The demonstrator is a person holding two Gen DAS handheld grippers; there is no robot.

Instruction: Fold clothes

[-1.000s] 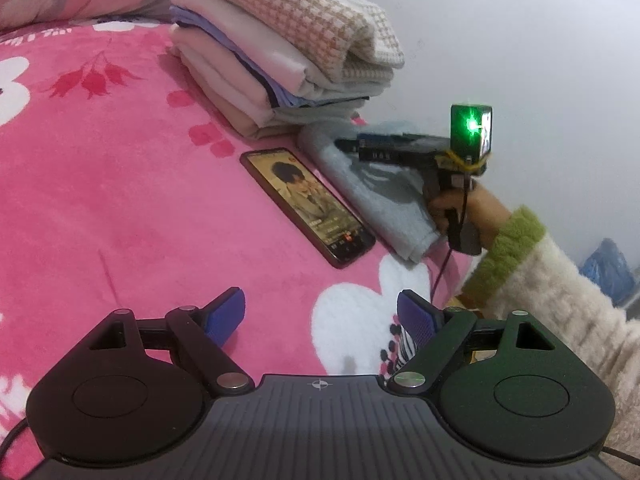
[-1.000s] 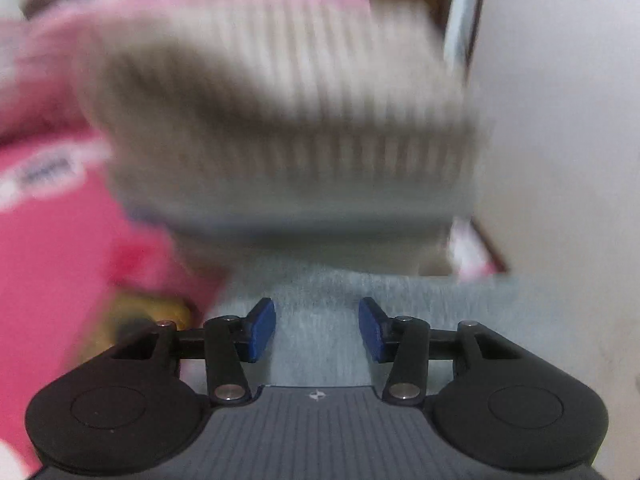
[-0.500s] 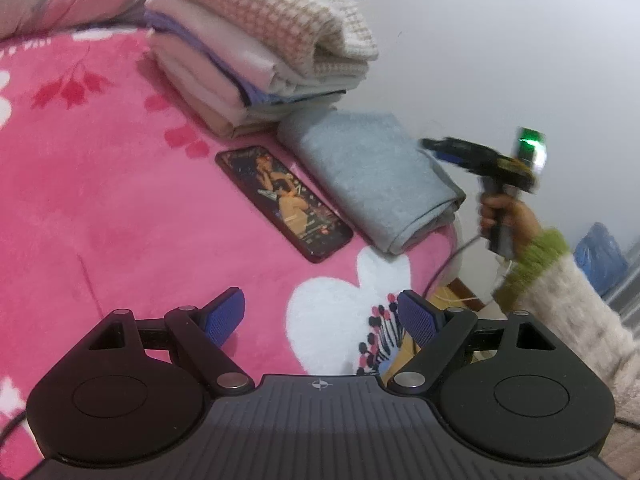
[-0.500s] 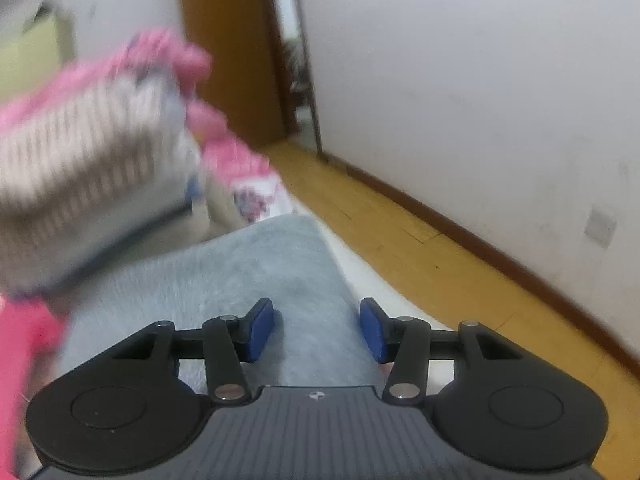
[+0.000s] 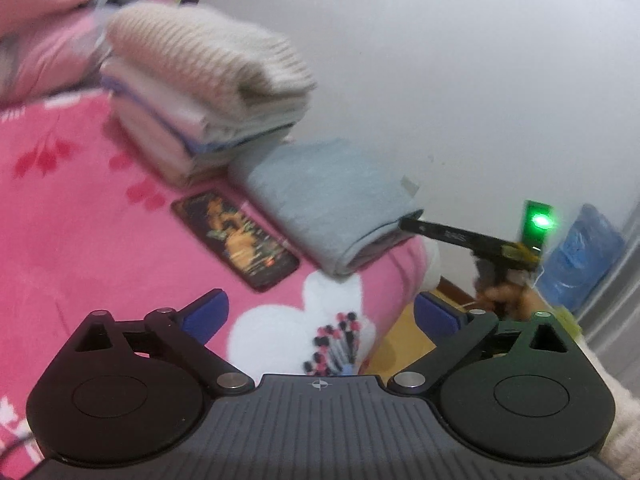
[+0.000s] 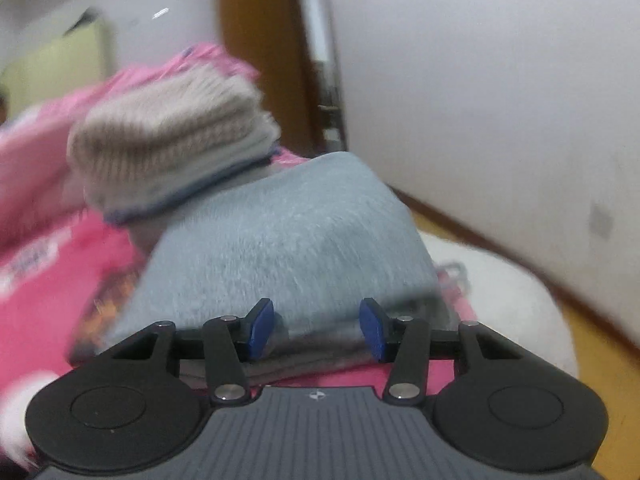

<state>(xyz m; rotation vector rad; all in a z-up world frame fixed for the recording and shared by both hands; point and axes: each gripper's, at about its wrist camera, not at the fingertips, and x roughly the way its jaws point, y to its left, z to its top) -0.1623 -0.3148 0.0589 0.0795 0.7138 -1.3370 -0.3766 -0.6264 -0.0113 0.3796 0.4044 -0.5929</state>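
Note:
A folded grey-blue garment lies at the bed's right edge, next to a tall stack of folded clothes topped by a beige knit. My left gripper hovers open over the pink blanket, well short of the garment, with nothing between its fingers. In the left wrist view my right gripper, held by a hand, has its tip at the garment's near end. The right wrist view shows my right gripper open, level with the front edge of the grey garment. The stack stands behind it.
A phone with a lit screen lies on the pink flowered blanket, just left of the grey garment. The bed drops off at the right to a wooden floor and a white wall. A blue bag stands by the wall.
My right gripper left the grey garment, swung out past the bed's edge, then came back low to the garment's near end. My left gripper shifted a little right. Both stayed open.

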